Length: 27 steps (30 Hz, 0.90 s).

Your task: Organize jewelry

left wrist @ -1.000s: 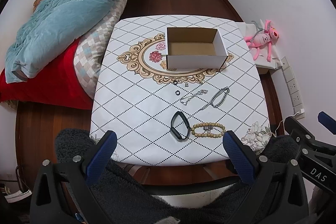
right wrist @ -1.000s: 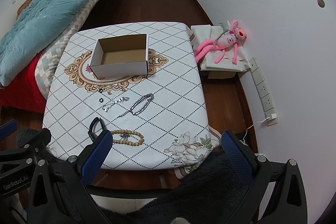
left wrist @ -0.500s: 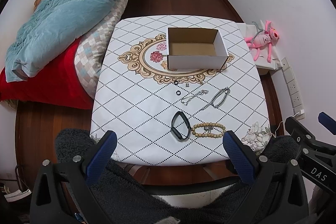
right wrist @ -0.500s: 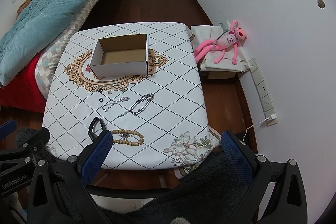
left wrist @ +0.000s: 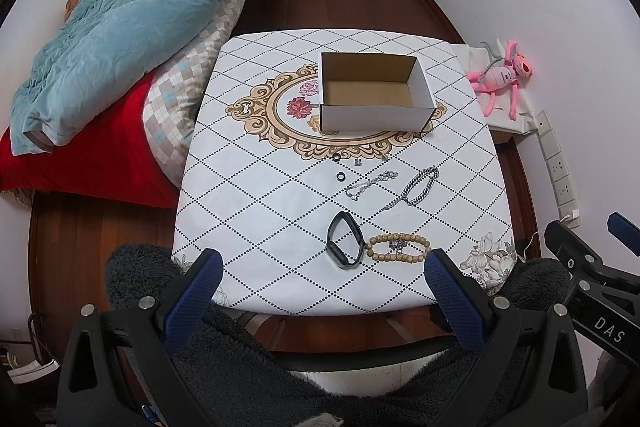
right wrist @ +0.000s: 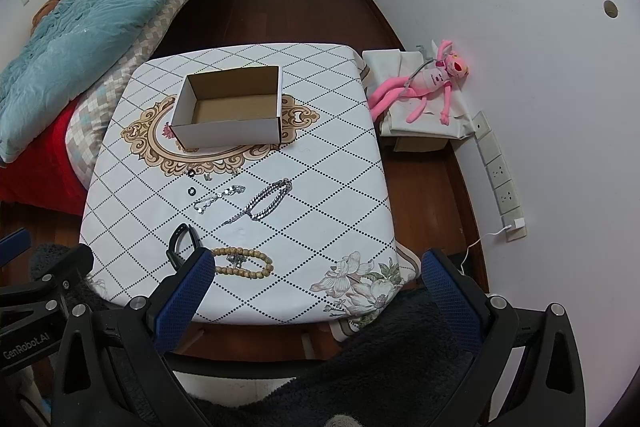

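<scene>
An open cardboard box (left wrist: pixel 376 95) (right wrist: pixel 230 107) stands empty at the far middle of the table (left wrist: pixel 260 211) (right wrist: pixel 320 187). In front of it lie two small black rings (left wrist: pixel 341 176), a thin silver chain (left wrist: pixel 370 183) (right wrist: pixel 218 198), a thick silver chain (left wrist: pixel 418 185) (right wrist: pixel 268 202), a black band (left wrist: pixel 345 245) (right wrist: pixel 182 245) and a wooden bead bracelet (left wrist: pixel 398 247) (right wrist: pixel 242 263). My left gripper (left wrist: pixel 320 277) is open and empty, held above the table's near edge. My right gripper (right wrist: pixel 318 277) is open and empty, near the front right corner.
A bed with a teal quilt (left wrist: pixel 120 11) touches the table's left side. A pink plush toy (right wrist: pixel 424 87) lies on a low stand at the right wall. Wall sockets (right wrist: pixel 500 171) are at the right. Dark fleece (left wrist: pixel 248 367) lies below the grippers.
</scene>
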{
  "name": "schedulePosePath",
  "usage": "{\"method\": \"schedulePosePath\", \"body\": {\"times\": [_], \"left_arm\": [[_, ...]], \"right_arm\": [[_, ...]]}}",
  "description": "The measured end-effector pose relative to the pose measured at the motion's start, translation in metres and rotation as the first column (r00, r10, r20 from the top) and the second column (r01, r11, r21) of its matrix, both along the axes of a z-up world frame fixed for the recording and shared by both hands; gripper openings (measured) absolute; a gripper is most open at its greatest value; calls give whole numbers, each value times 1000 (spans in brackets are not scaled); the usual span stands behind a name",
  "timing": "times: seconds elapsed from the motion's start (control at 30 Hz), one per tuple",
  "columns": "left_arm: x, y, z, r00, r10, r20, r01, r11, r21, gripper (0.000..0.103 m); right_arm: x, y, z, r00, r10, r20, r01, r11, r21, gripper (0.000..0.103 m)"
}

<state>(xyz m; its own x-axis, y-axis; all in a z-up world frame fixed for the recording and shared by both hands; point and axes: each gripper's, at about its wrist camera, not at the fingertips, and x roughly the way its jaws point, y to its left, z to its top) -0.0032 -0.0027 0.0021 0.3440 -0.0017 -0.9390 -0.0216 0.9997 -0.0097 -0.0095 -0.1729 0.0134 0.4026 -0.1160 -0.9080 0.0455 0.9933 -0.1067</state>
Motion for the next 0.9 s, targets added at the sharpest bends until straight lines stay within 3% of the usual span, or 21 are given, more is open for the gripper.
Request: {"method": "schedulePosePath", "body": {"times": [0.9], "left_arm": [[1, 4, 3, 1000, 4, 3, -4, 1000, -9, 103]], "right_arm": [[-1, -2, 0, 1000, 0, 1, 0, 1000, -4, 103]]}}
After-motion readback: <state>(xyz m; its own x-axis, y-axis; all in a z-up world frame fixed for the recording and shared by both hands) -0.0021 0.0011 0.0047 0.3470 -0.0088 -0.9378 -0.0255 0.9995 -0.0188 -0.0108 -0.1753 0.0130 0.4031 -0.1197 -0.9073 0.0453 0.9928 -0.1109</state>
